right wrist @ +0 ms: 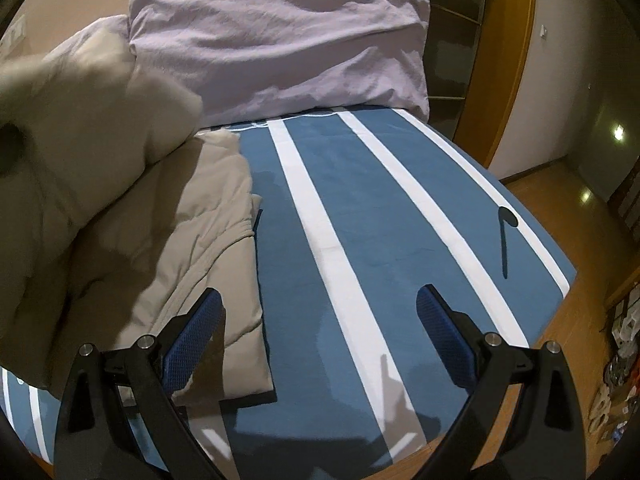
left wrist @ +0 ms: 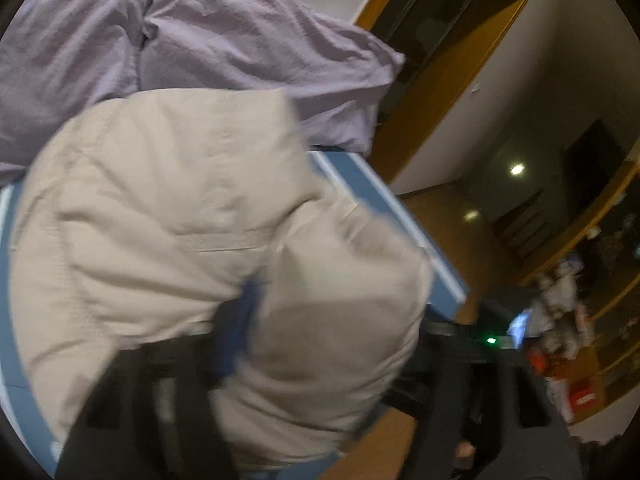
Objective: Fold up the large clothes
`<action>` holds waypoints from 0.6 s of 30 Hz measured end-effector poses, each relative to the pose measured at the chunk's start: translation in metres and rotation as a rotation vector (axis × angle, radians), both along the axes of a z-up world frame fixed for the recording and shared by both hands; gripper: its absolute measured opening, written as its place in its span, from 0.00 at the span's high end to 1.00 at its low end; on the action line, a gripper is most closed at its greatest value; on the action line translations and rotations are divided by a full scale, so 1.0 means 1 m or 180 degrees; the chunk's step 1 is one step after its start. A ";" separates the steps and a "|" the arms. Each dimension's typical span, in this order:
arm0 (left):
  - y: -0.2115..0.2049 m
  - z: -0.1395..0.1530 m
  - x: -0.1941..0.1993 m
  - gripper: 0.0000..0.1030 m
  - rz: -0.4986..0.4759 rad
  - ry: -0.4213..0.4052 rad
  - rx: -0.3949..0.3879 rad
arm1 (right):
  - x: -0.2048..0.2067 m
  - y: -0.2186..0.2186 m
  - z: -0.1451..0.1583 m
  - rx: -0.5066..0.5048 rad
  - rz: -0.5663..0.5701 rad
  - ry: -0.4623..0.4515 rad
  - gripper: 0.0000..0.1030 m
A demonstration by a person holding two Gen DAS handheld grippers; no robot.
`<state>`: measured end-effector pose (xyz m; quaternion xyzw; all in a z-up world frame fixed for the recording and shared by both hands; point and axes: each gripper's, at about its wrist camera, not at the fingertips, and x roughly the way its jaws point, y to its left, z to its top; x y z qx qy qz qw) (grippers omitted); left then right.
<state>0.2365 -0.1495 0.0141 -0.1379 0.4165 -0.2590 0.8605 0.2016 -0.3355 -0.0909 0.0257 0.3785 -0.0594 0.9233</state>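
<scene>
Lengthwise along bed [right wrist: 360, 208]: beige jacket [right wrist: 192, 240].

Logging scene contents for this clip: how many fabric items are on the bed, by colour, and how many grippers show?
Beige padded jacket: 1
Lilac crumpled bedding bundle: 1 in the right wrist view; a crease in the left wrist view may mean two pieces
Blue sheet with white stripes: 1
Grippers: 2, left gripper shut on the jacket, right gripper open
Total: 5

blue white-striped bed [right wrist: 360, 200], lilac duvet [right wrist: 280, 40] heaped at its head, wooden floor [right wrist: 560, 200], pale walls [right wrist: 552, 60].
</scene>
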 end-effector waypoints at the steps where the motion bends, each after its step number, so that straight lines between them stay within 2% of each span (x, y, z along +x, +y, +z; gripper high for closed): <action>1: 0.002 0.004 -0.004 0.15 0.0015 -0.0009 -0.0058 | -0.002 0.000 0.001 -0.0005 -0.0008 -0.0010 0.03; 9: 0.025 0.024 -0.018 0.14 0.0187 -0.0139 -0.0036 | -0.009 -0.006 0.017 -0.0007 -0.0039 -0.0116 0.03; 15: 0.058 0.038 -0.022 0.14 0.0498 -0.0277 0.0097 | -0.009 -0.004 0.029 -0.0003 -0.0023 -0.0181 0.03; 18: 0.084 0.042 -0.021 0.14 0.0752 -0.0327 0.0222 | -0.009 -0.002 0.034 -0.0010 0.0010 -0.0208 0.03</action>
